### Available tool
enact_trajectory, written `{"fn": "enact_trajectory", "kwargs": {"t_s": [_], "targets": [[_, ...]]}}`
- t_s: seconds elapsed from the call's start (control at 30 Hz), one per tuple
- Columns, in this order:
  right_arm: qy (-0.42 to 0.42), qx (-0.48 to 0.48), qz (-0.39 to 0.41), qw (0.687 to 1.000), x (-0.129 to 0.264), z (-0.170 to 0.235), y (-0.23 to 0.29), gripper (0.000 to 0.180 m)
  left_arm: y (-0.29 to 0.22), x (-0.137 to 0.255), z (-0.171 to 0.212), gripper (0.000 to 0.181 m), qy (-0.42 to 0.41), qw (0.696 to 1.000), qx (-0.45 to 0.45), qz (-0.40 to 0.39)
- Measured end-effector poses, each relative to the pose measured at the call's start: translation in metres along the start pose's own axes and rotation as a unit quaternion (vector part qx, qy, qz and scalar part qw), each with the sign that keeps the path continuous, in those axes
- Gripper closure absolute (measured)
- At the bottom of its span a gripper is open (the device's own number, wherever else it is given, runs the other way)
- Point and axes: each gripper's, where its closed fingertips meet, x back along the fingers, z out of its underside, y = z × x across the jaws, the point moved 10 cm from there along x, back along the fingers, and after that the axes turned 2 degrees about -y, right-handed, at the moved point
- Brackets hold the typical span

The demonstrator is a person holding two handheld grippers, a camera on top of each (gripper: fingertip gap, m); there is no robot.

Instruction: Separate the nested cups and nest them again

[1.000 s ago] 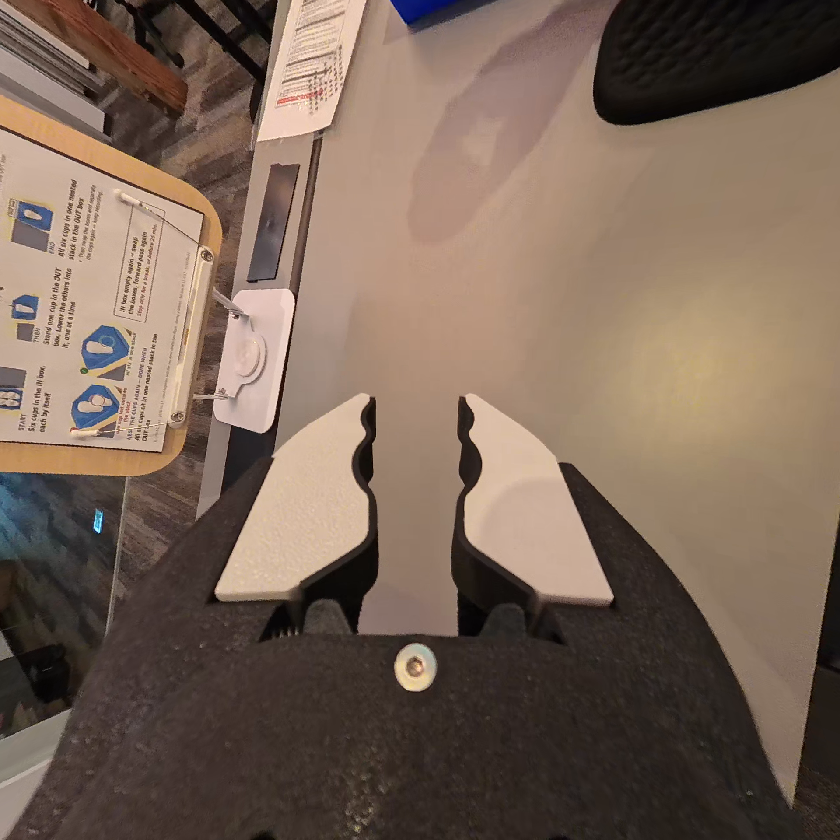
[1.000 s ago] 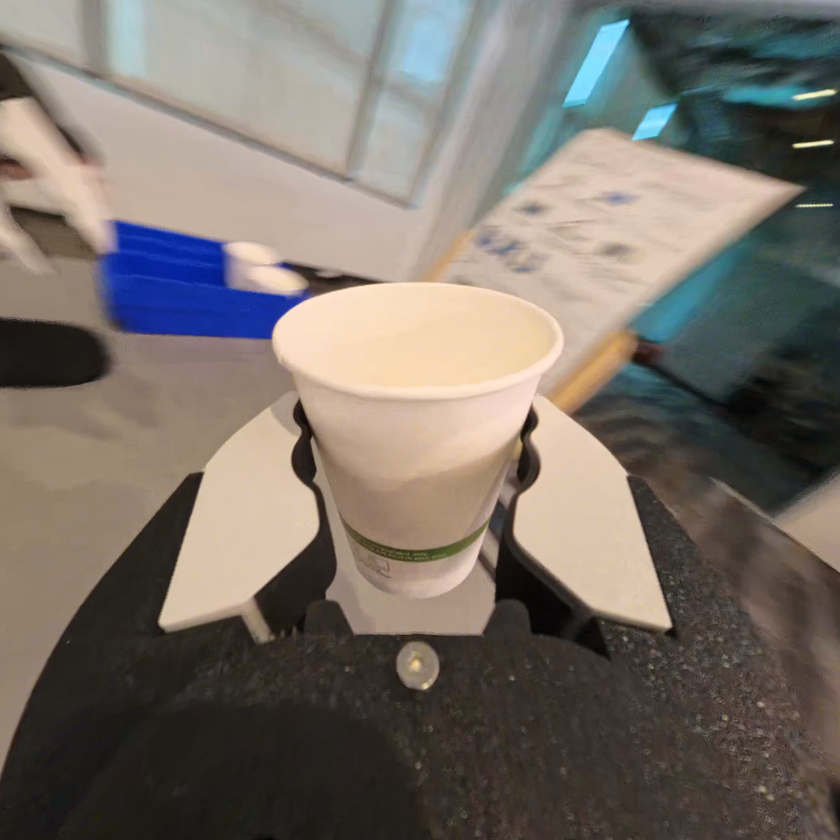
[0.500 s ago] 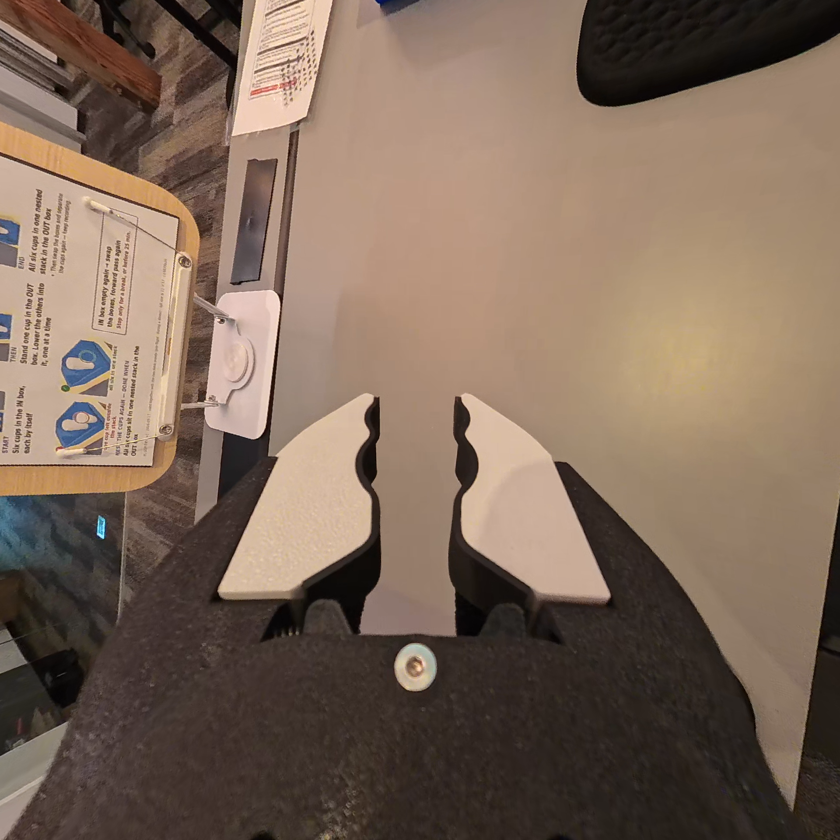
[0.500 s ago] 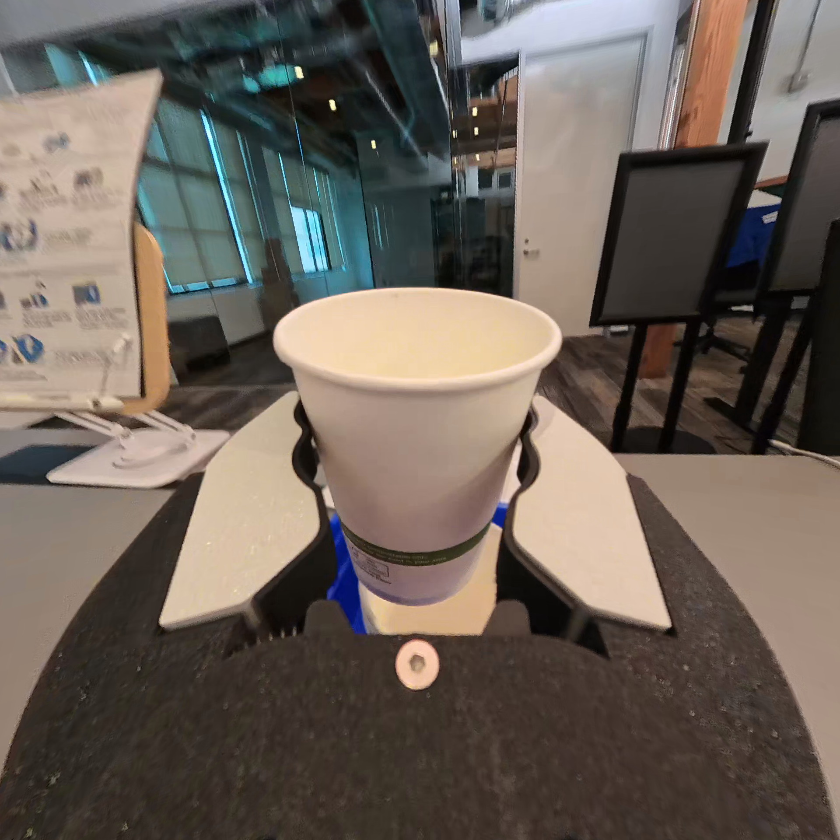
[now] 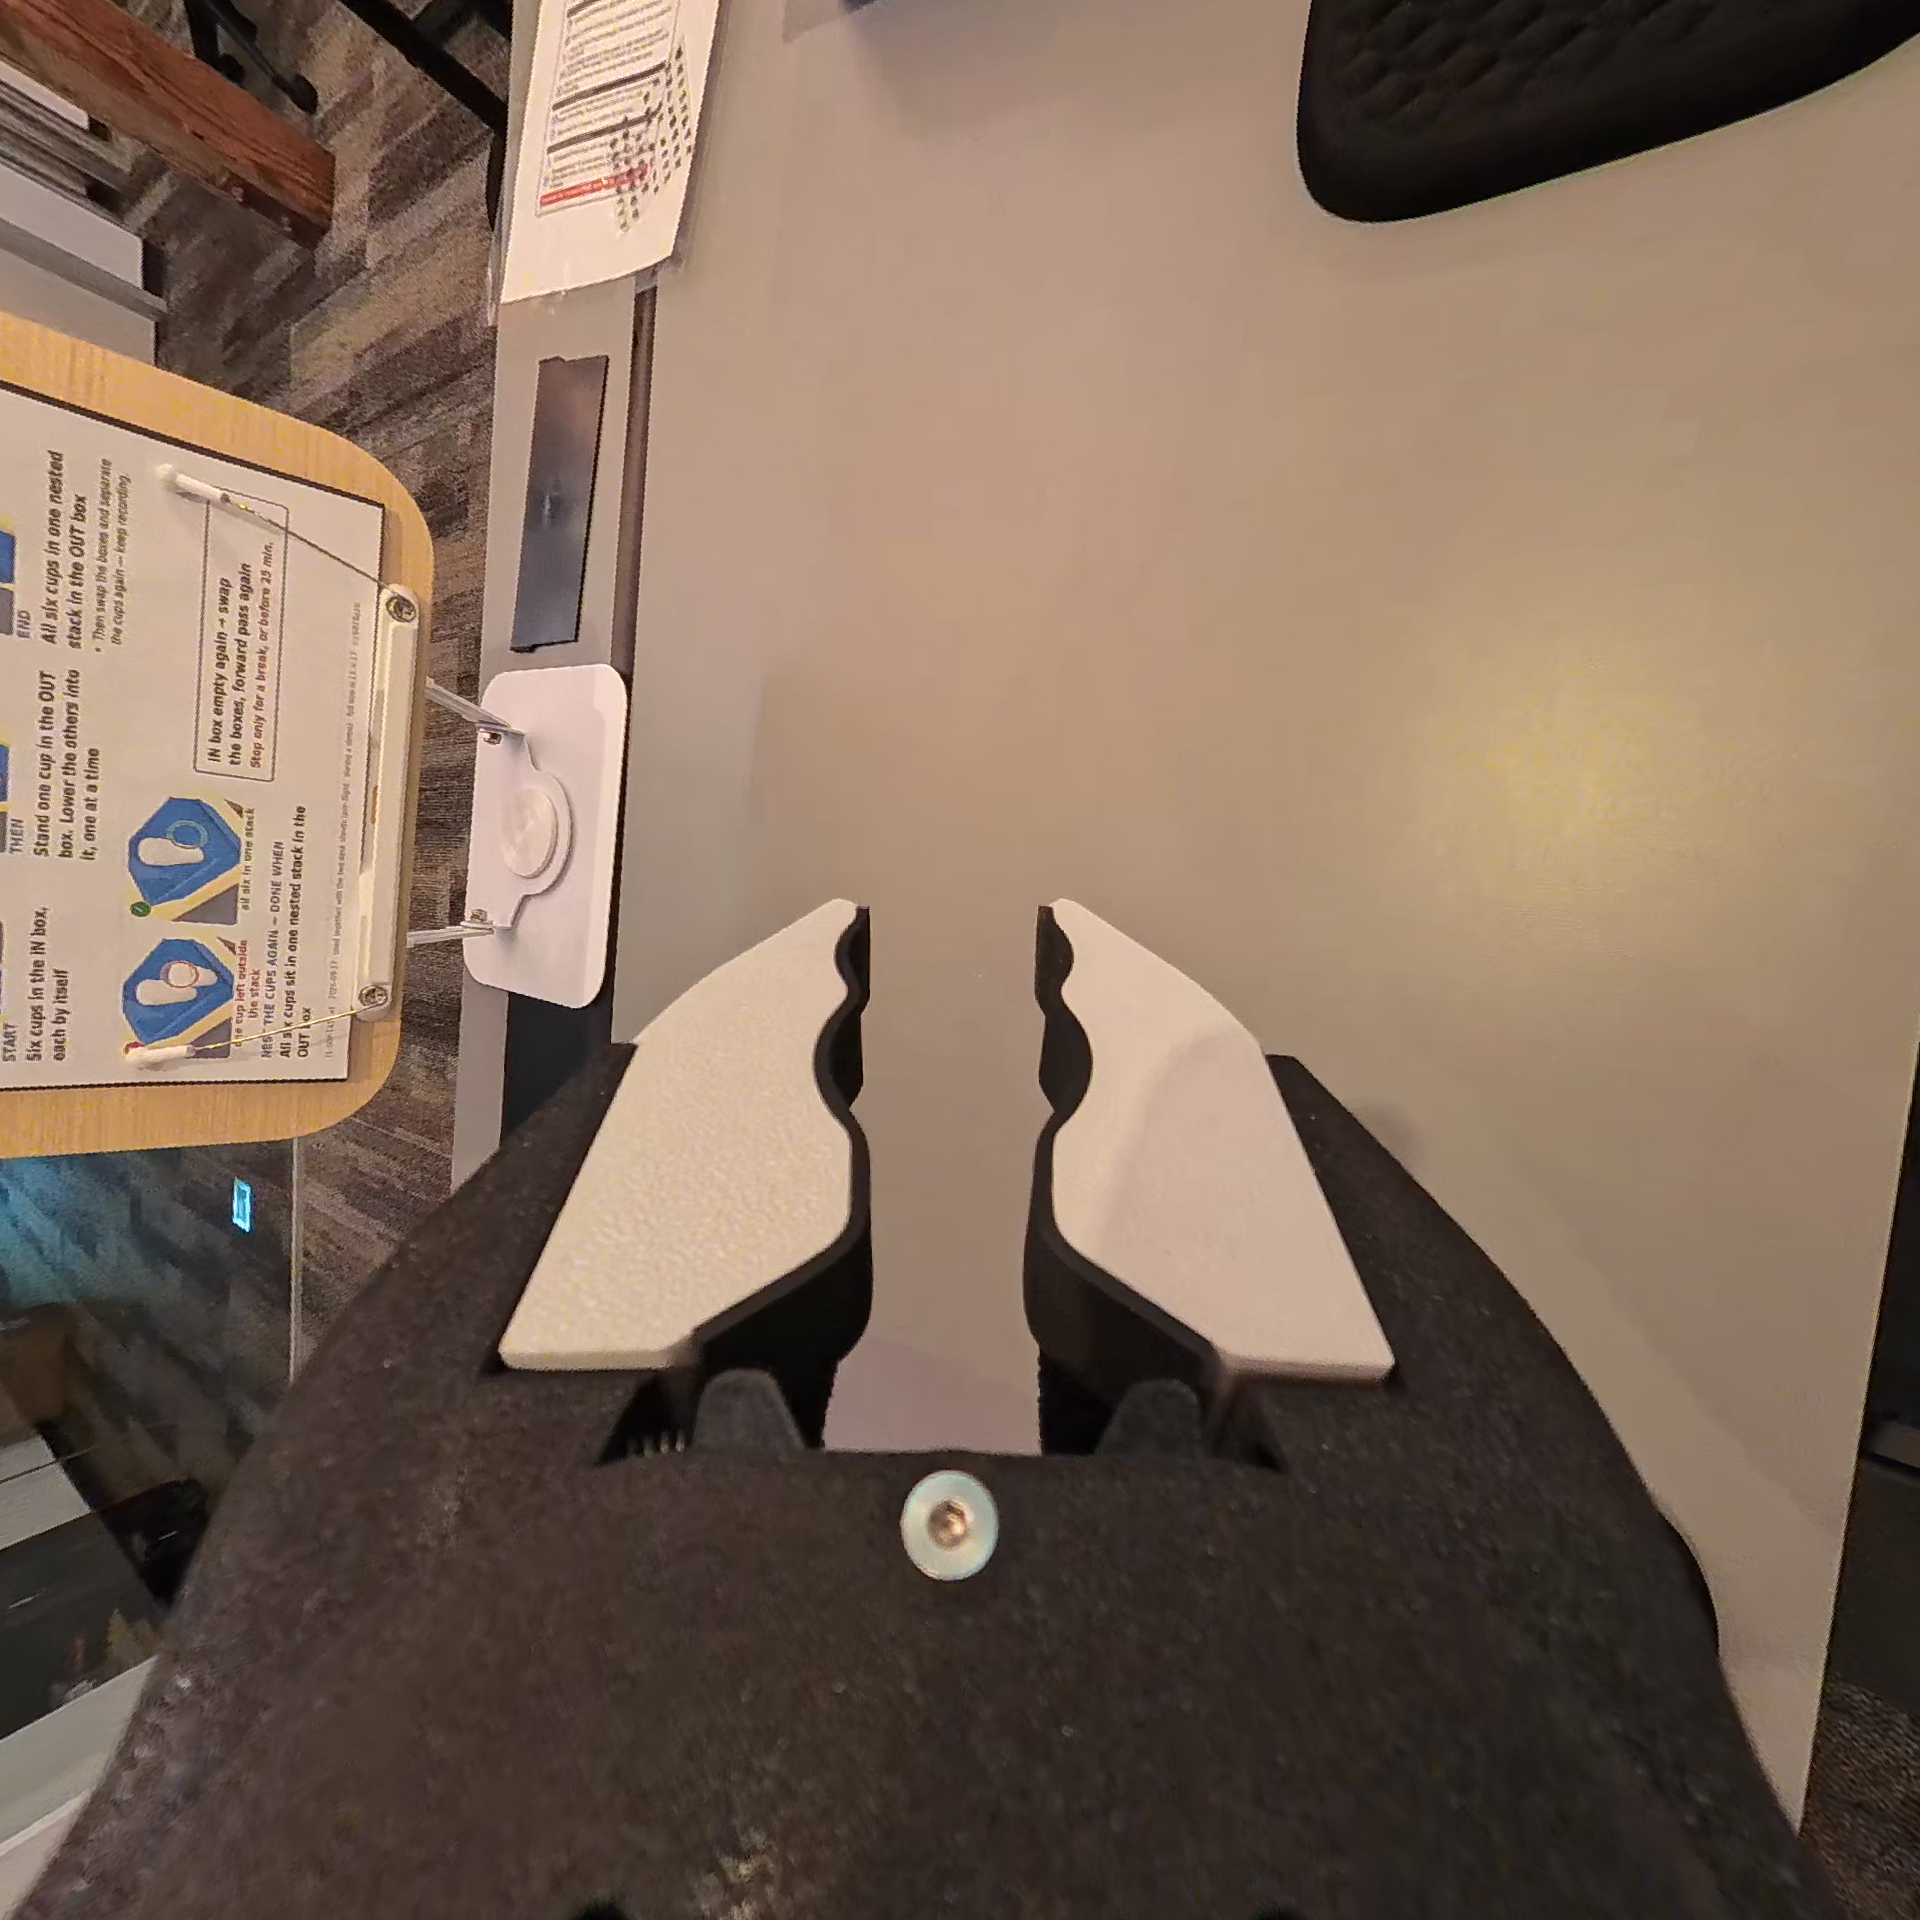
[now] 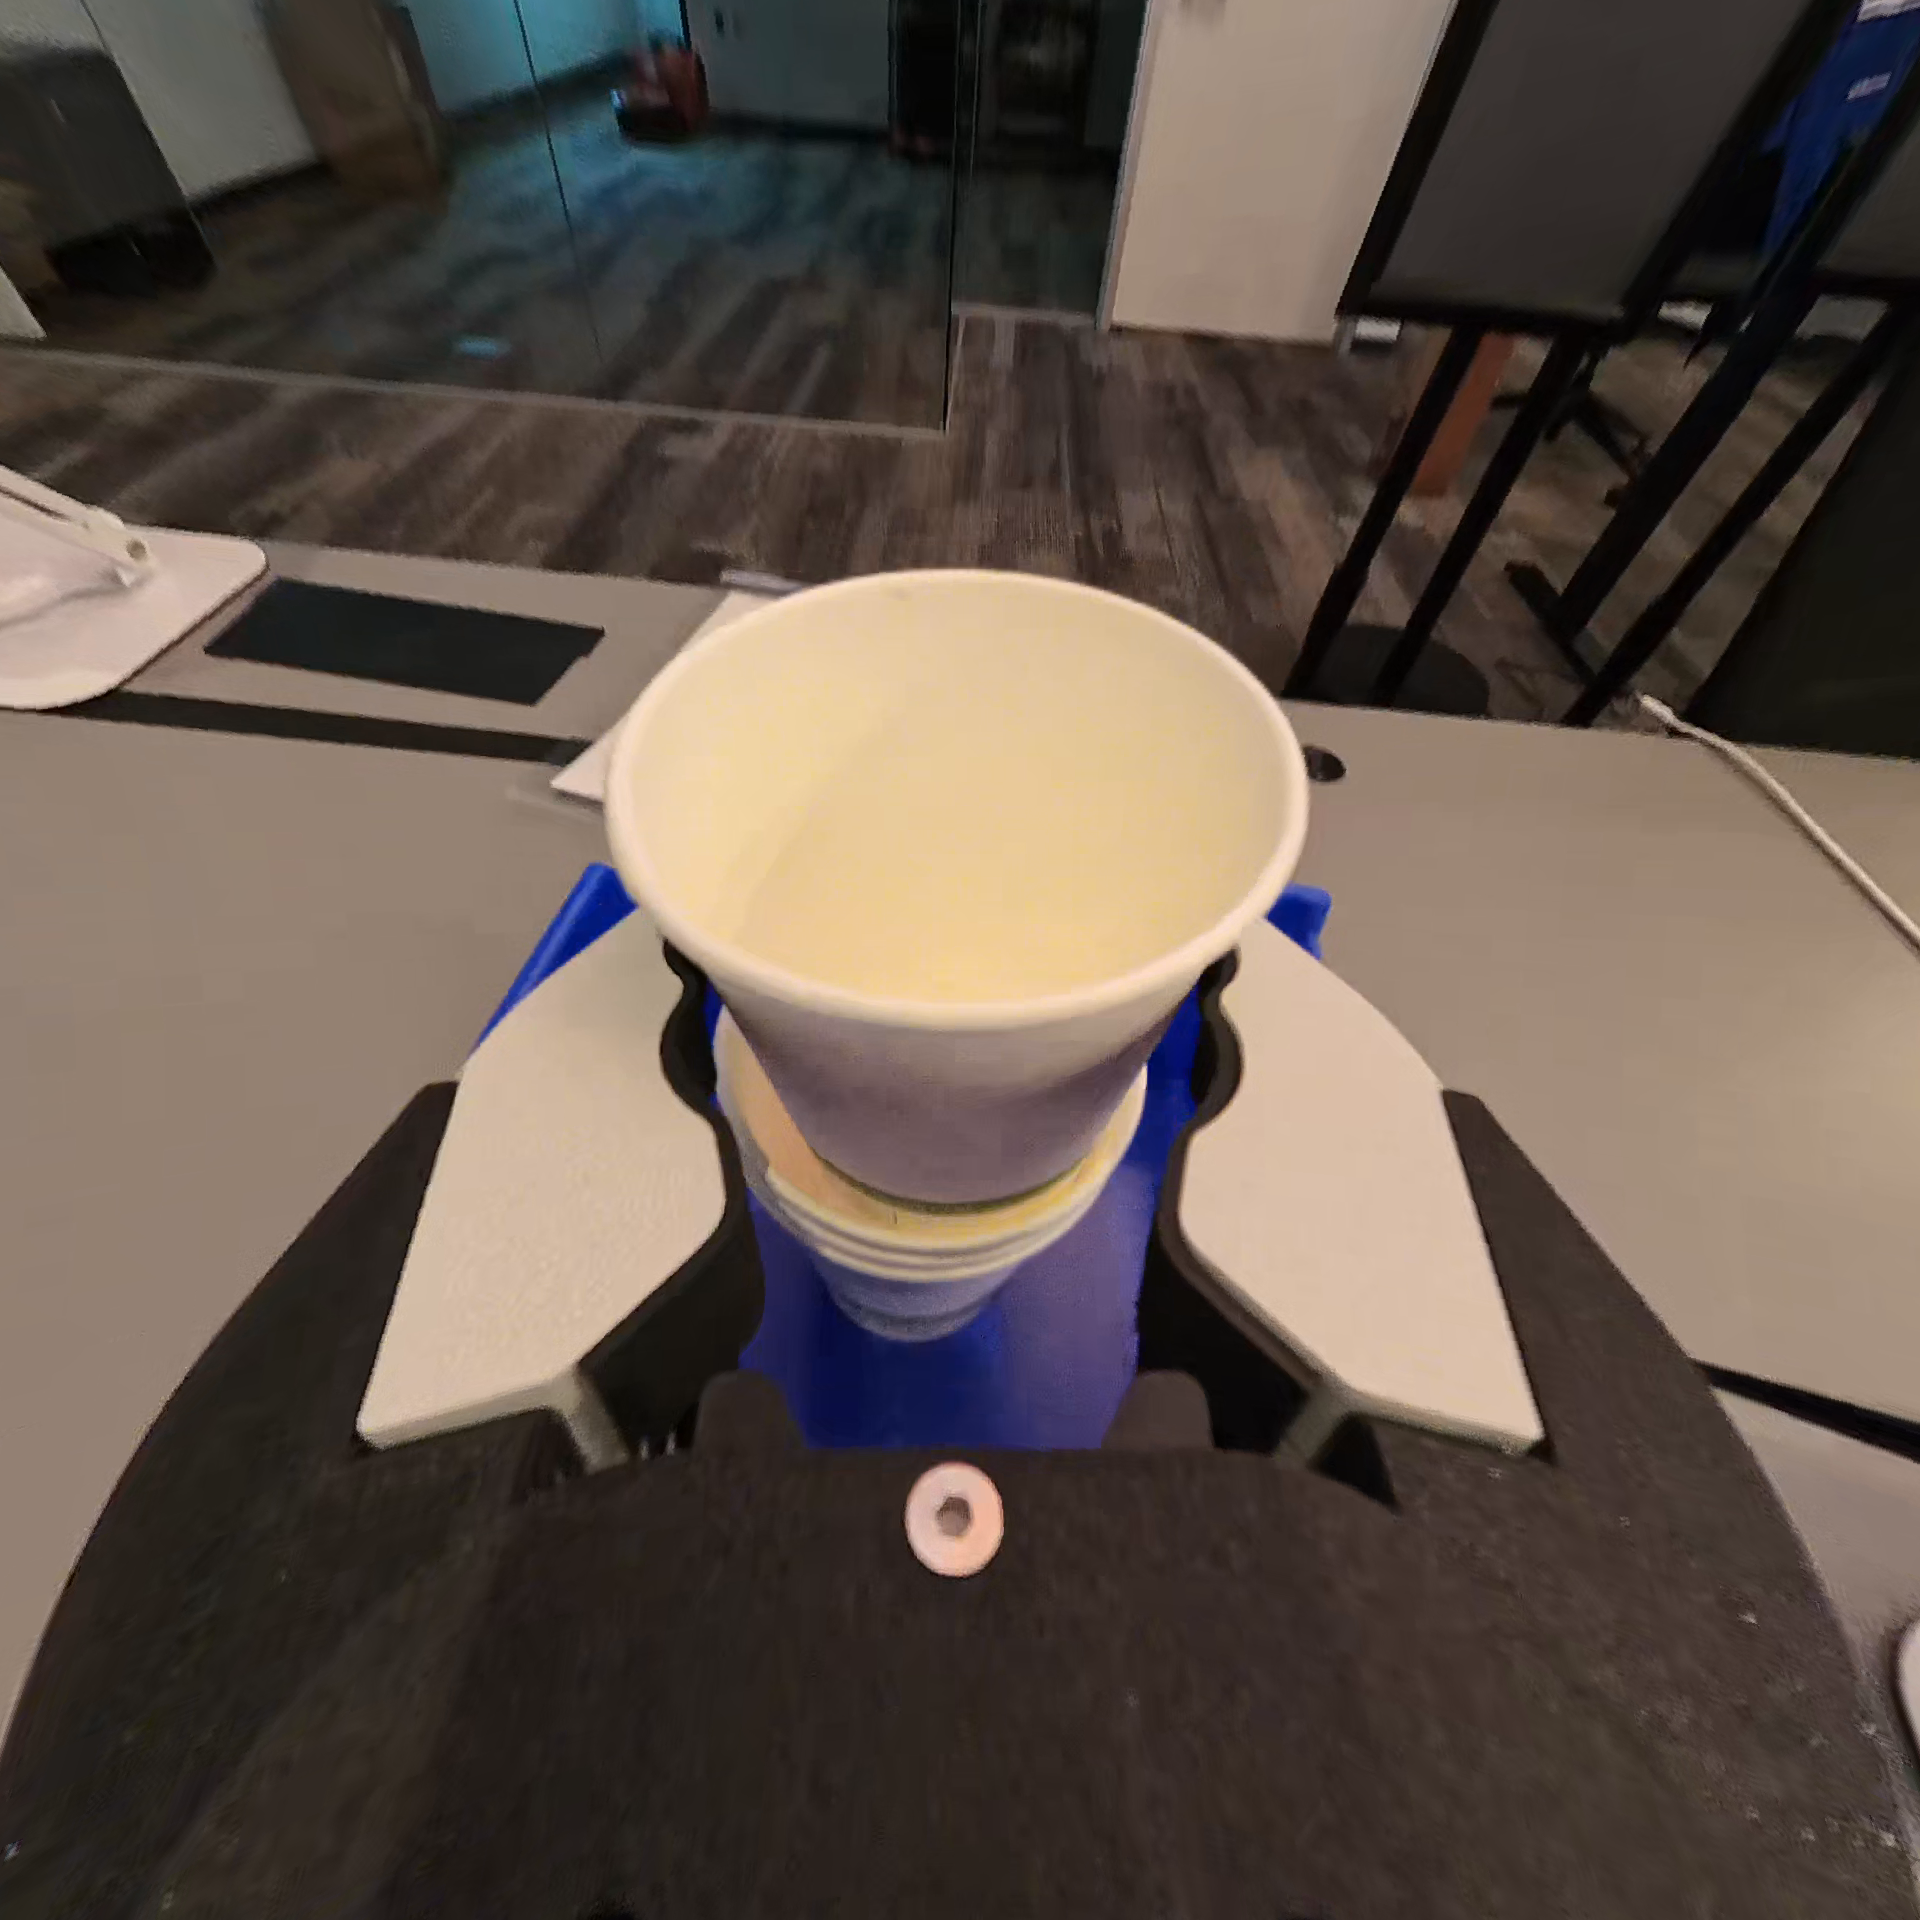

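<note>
Paper cup (image 6: 935, 831), upright and clamped in the right gripper (image 6: 951, 1039), hangs directly above the nested stack (image 6: 914, 1236) in the blue box (image 6: 1294, 914), its base apparently just entering the top rim. Left gripper (image 5: 951, 1023), parted and empty, idles over bare table (image 5: 1351, 623).

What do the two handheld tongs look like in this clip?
Both match: the left tongs and right tongs each have two pale grey, textured fingers with wavy black inner edges, set in a coarse black foam-like body with one silver screw at its centre. No cables, markings or sleeves show.
</note>
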Motion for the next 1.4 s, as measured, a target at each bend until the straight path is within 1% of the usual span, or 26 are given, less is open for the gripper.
{"fn": "enact_trajectory", "kwargs": {"t_s": [0.13,0.33,0.5,0.57,0.67,0.9,0.97,1.0,1.17,1.3,1.4], "targets": [[0.058,0.006,-0.008,0.998,0.005,0.002,0.002,0.083,0.001,-0.001,0.002,0.151,0.008,1.000,0.005,-0.003],[0.060,0.025,-0.006,0.998,0.016,-0.011,0.010,0.080,0.008,-0.007,0.012,0.152,0.038,0.998,0.025,-0.037],[0.034,0.065,-0.009,0.997,0.024,-0.035,0.032,0.081,0.020,-0.019,0.023,0.155,0.104,0.986,0.025,-0.130],[0.033,0.093,-0.014,0.995,0.025,-0.045,0.045,0.081,0.029,-0.025,0.027,0.160,0.138,0.971,0.024,-0.191],[0.029,0.141,-0.032,0.989,0.026,-0.061,0.073,0.081,0.042,-0.036,0.031,0.161,0.178,0.947,0.022,-0.265],[0.001,0.239,-0.088,0.967,0.019,-0.091,0.148,0.080,0.057,-0.056,0.042,0.165,0.255,0.906,0.019,-0.337],[-0.006,0.261,-0.105,0.960,0.017,-0.096,0.169,0.080,0.060,-0.058,0.046,0.167,0.283,0.884,0.002,-0.372],[-0.009,0.271,-0.115,0.956,0.016,-0.097,0.180,0.080,0.060,-0.059,0.048,0.168,0.293,0.877,-0.004,-0.380],[0.004,0.329,-0.149,0.933,0.007,-0.097,0.225,0.080,0.055,-0.061,0.059,0.170,0.320,0.861,-0.028,-0.395],[0.013,0.358,-0.172,0.918,0.001,-0.093,0.250,0.080,0.048,-0.061,0.074,0.166,0.333,0.864,-0.016,-0.376],[0.021,0.370,-0.173,0.912,-0.002,-0.090,0.258,0.079,0.046,-0.058,0.087,0.165,0.343,0.864,0.001,-0.368]]}}
